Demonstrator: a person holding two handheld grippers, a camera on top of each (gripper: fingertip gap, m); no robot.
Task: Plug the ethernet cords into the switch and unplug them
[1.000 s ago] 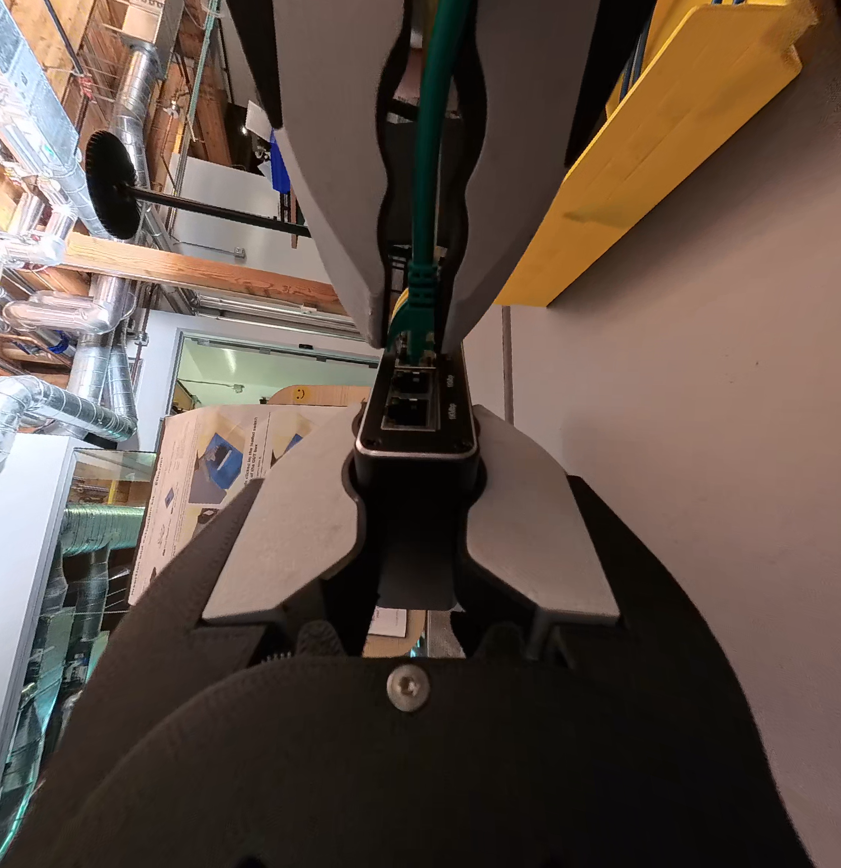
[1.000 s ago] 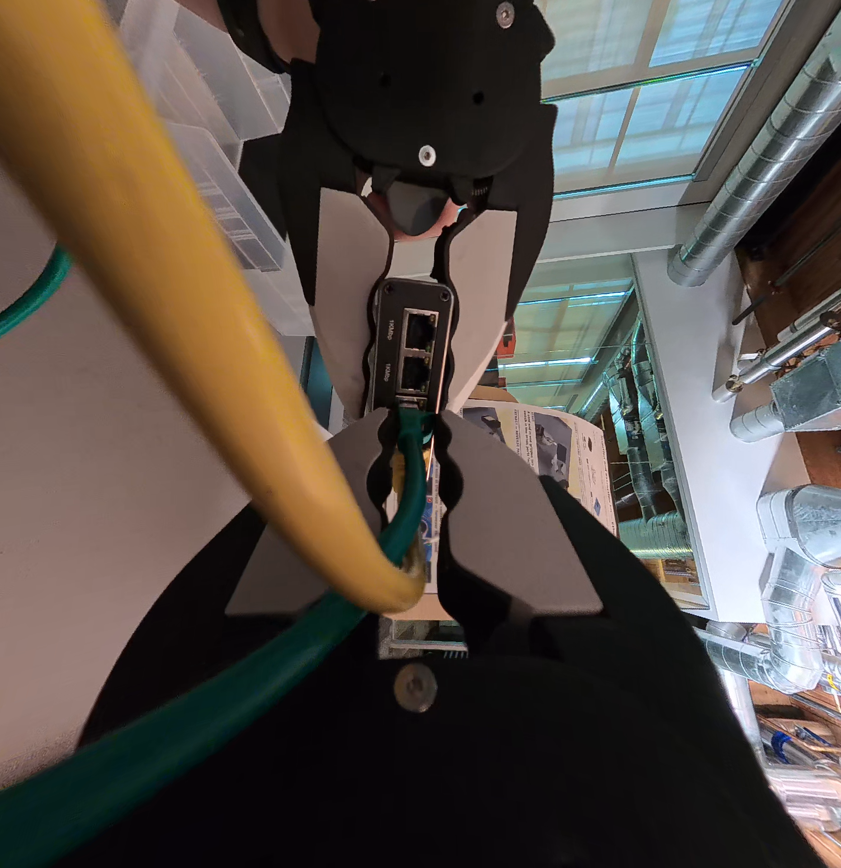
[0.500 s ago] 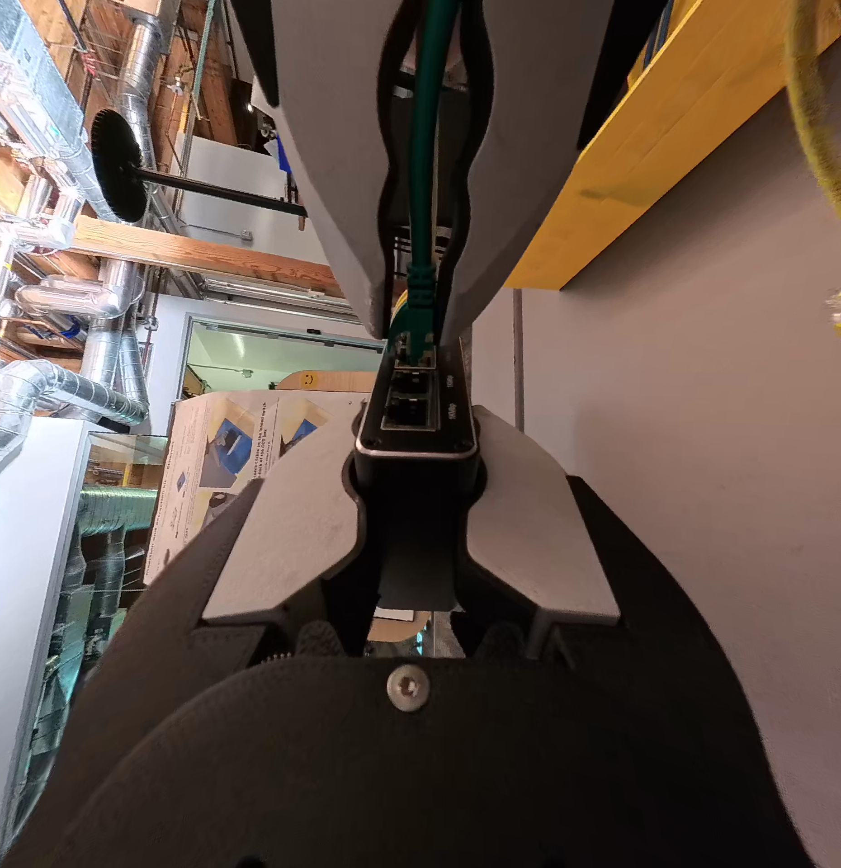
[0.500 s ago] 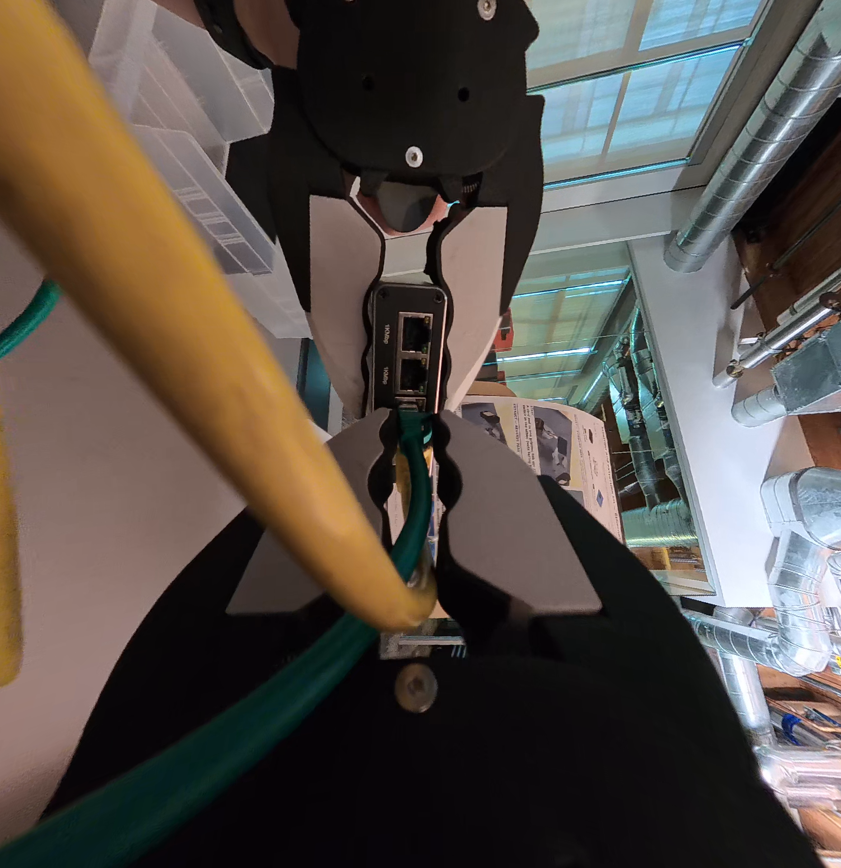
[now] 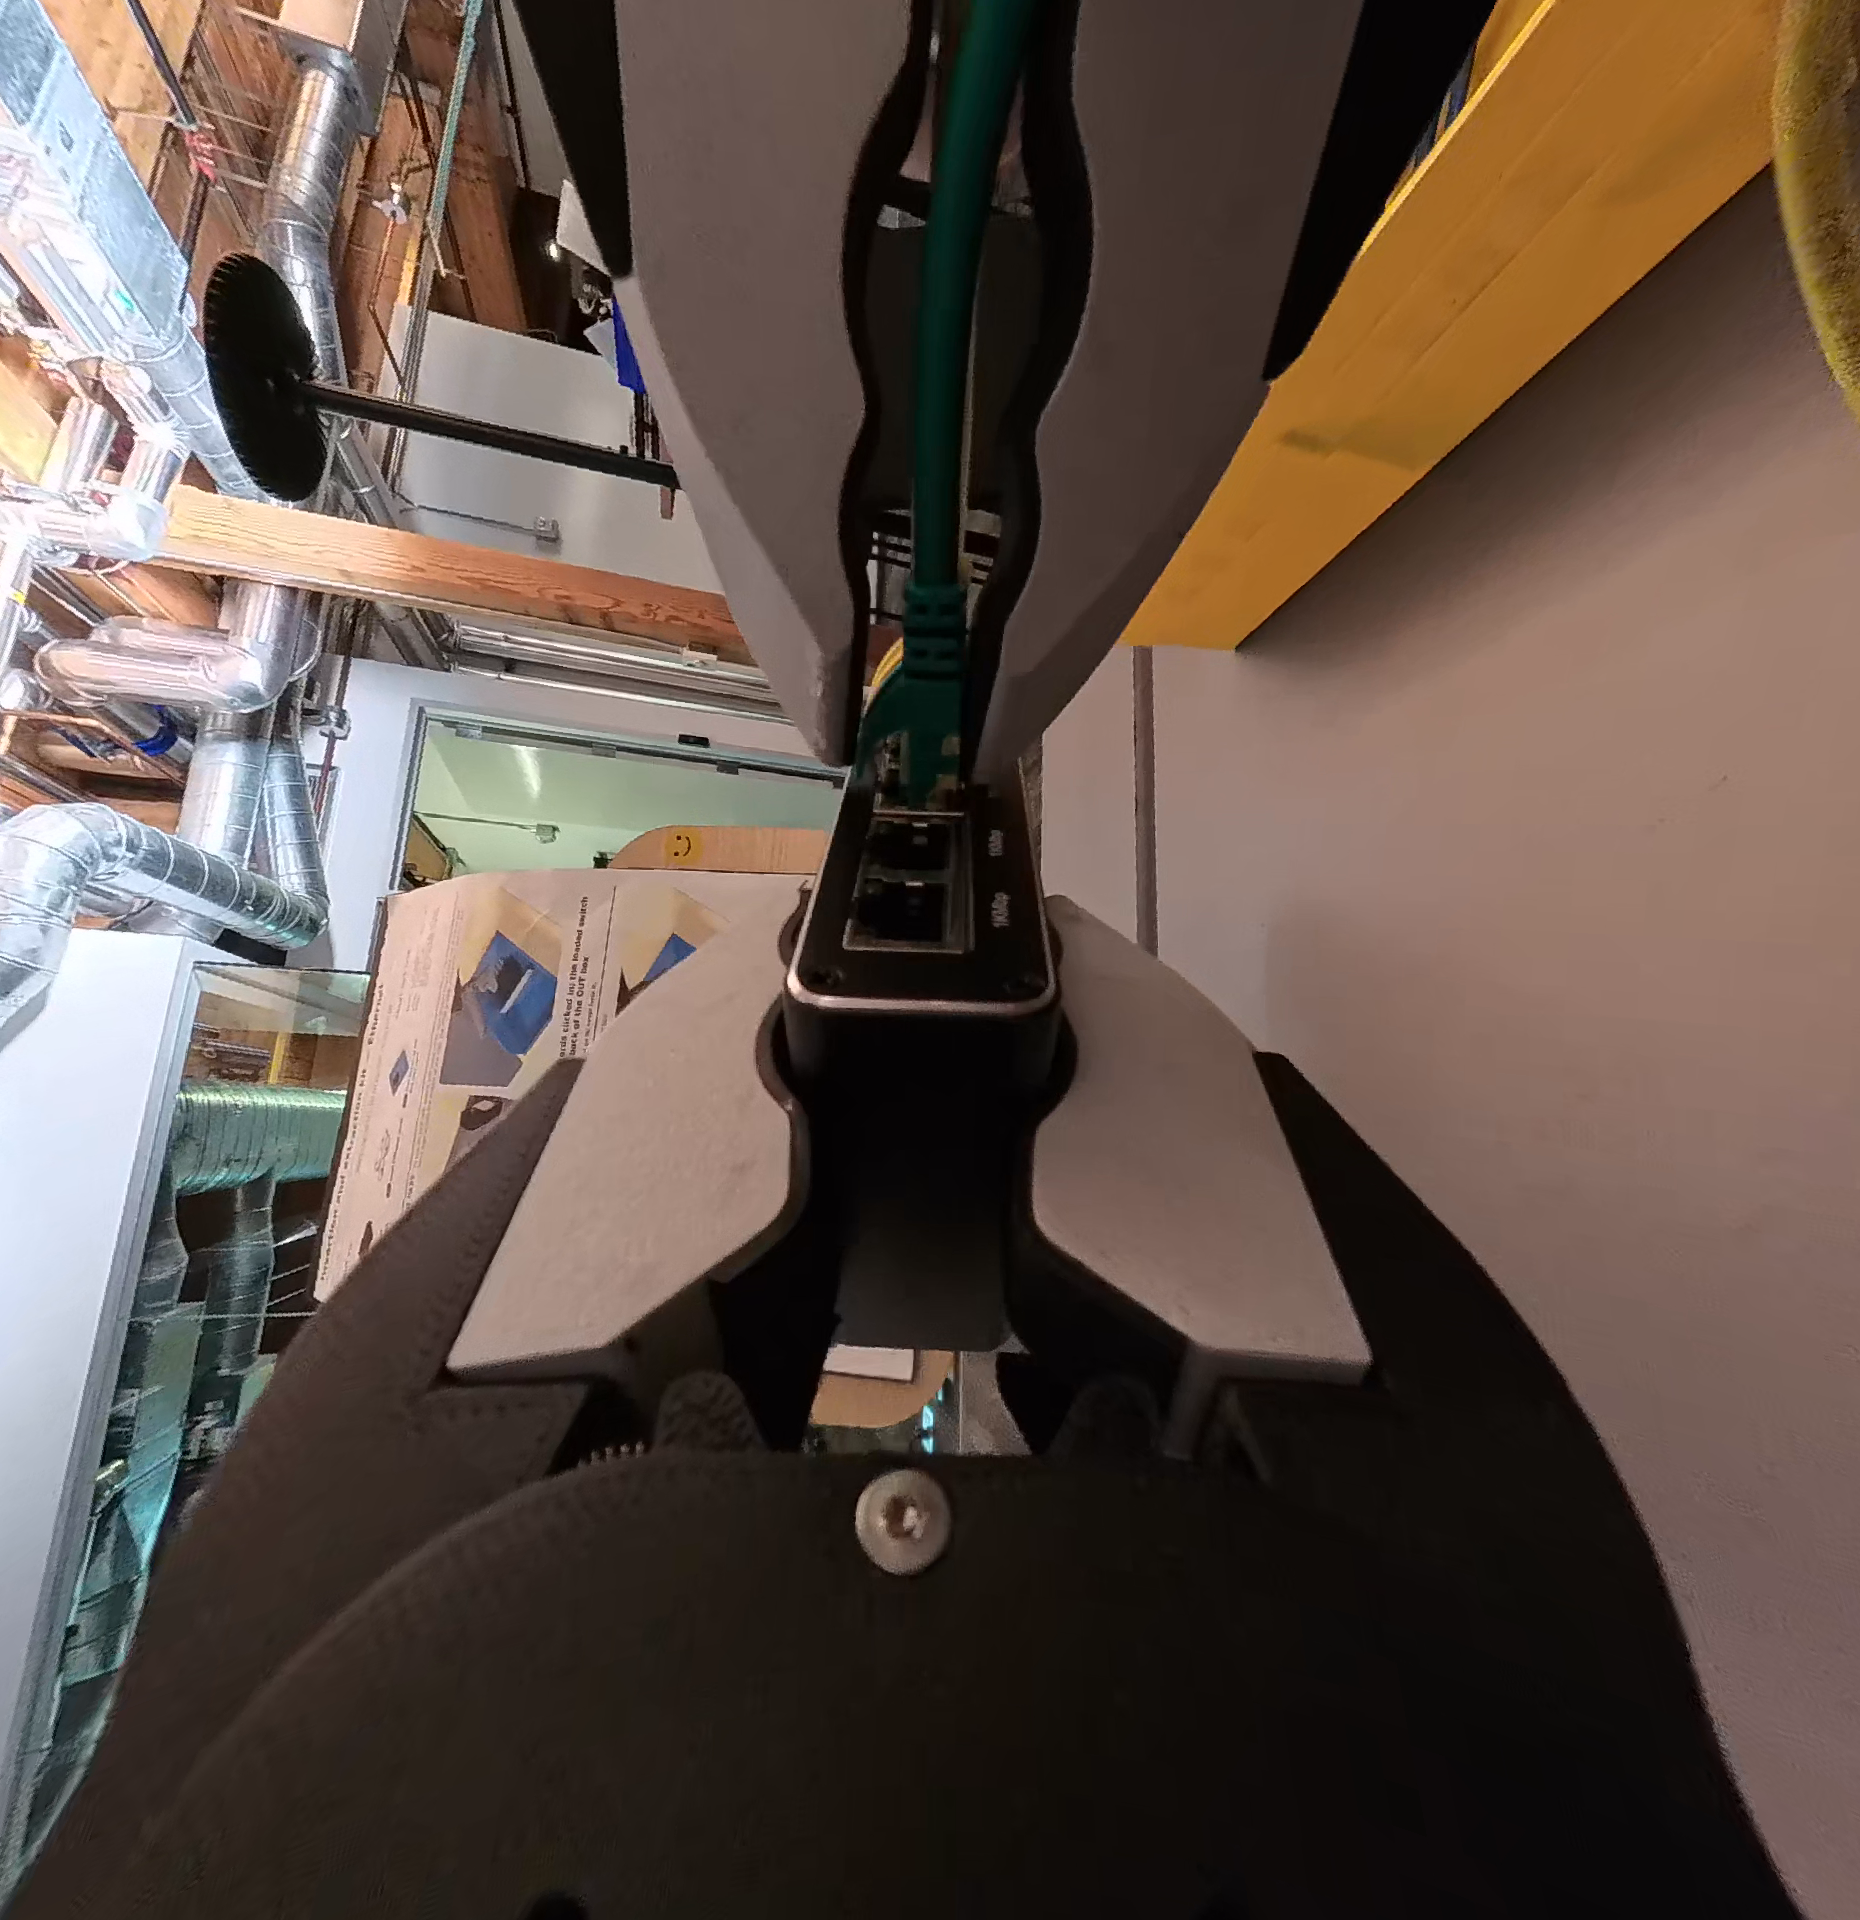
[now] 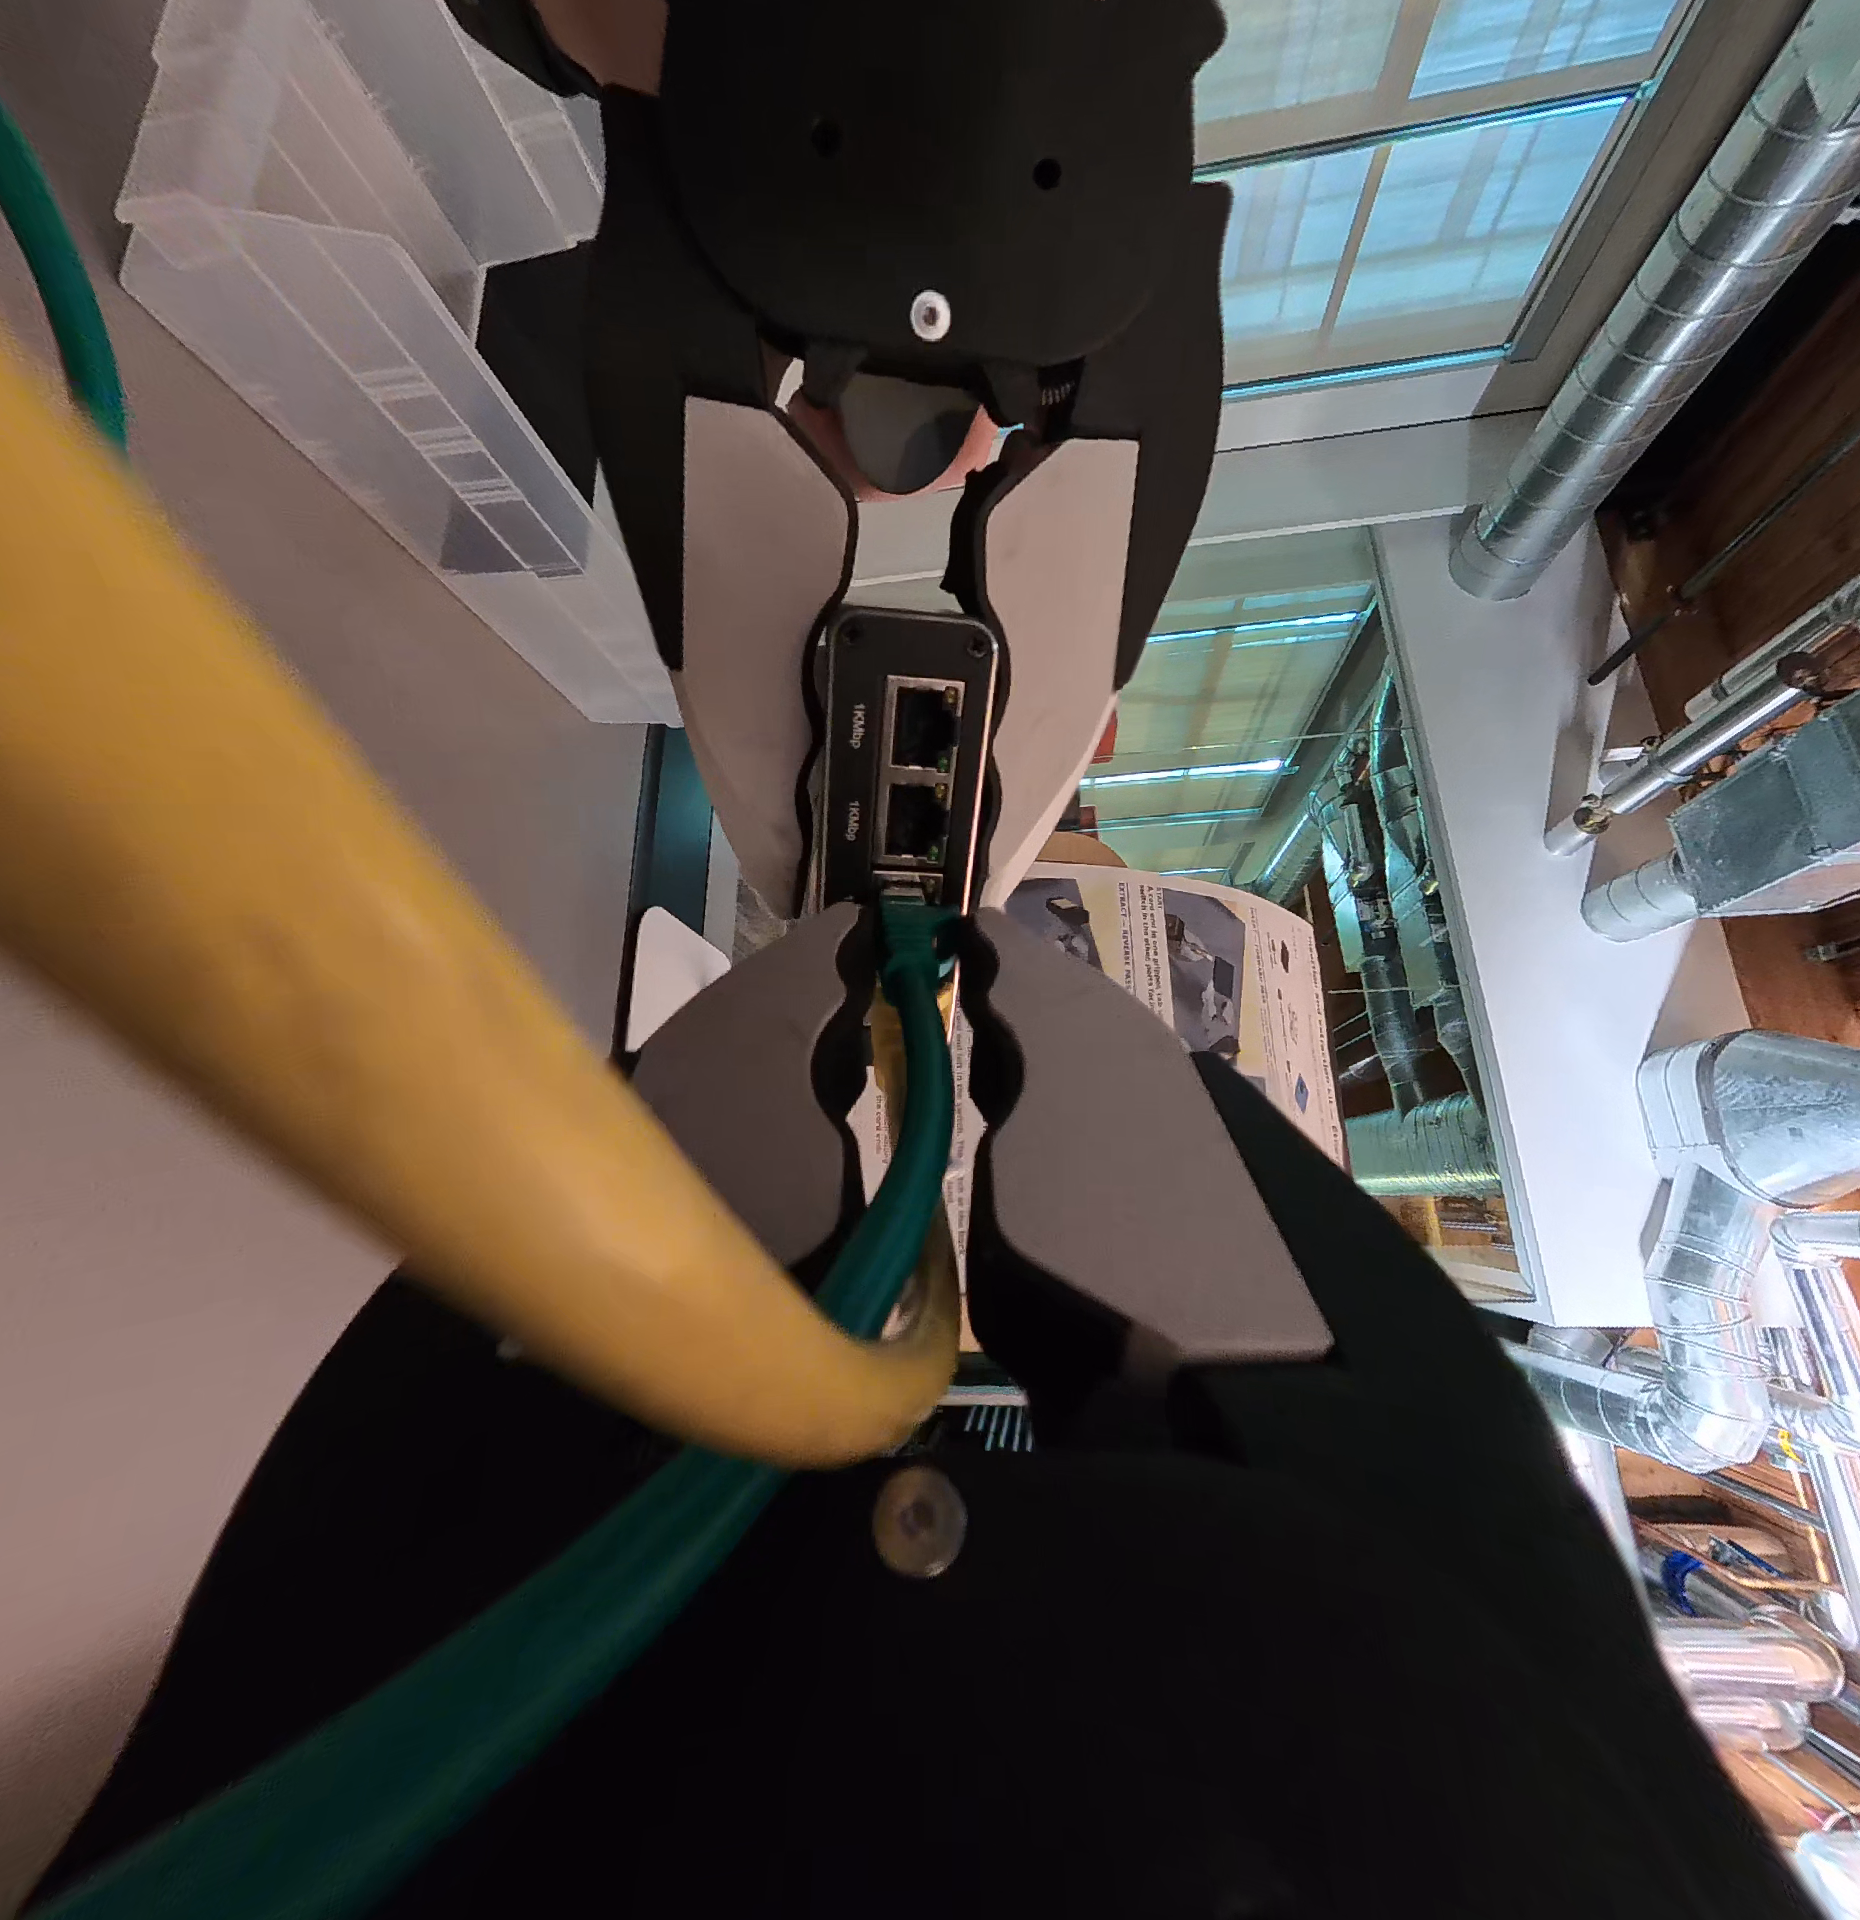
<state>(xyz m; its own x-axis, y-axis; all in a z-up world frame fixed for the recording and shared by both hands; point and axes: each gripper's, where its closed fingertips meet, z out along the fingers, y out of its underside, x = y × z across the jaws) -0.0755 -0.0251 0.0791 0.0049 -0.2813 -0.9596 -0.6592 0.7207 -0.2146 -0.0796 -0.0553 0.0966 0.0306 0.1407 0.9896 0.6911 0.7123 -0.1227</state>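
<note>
My left gripper (image 5: 921,935) is shut on a black switch (image 5: 915,997) and holds it in the air. It also shows in the right wrist view (image 6: 905,873), with the switch (image 6: 910,665) end-on and two ports empty. My right gripper (image 6: 913,920) is shut on the plug end of a green ethernet cord (image 6: 921,1039), and the plug sits in the switch's end port. In the left wrist view the right gripper (image 5: 915,753) comes down from the top with the green cord (image 5: 947,416). A yellow cord (image 6: 282,935) also runs between the right fingers and loops close to the camera.
A yellow bin (image 5: 1425,364) stands on the grey table (image 5: 1528,1143). Clear plastic organiser boxes (image 6: 365,364) stand by the left gripper. A printed sheet (image 5: 469,1039) stands behind the switch. Metal ducts and windows fill the background. My two grippers' fingertips are within a few centimetres of each other.
Both grips are unchanged and the green plug stays at the end port. The yellow cord's loop has swung across both views. The cameras have shifted slightly.
</note>
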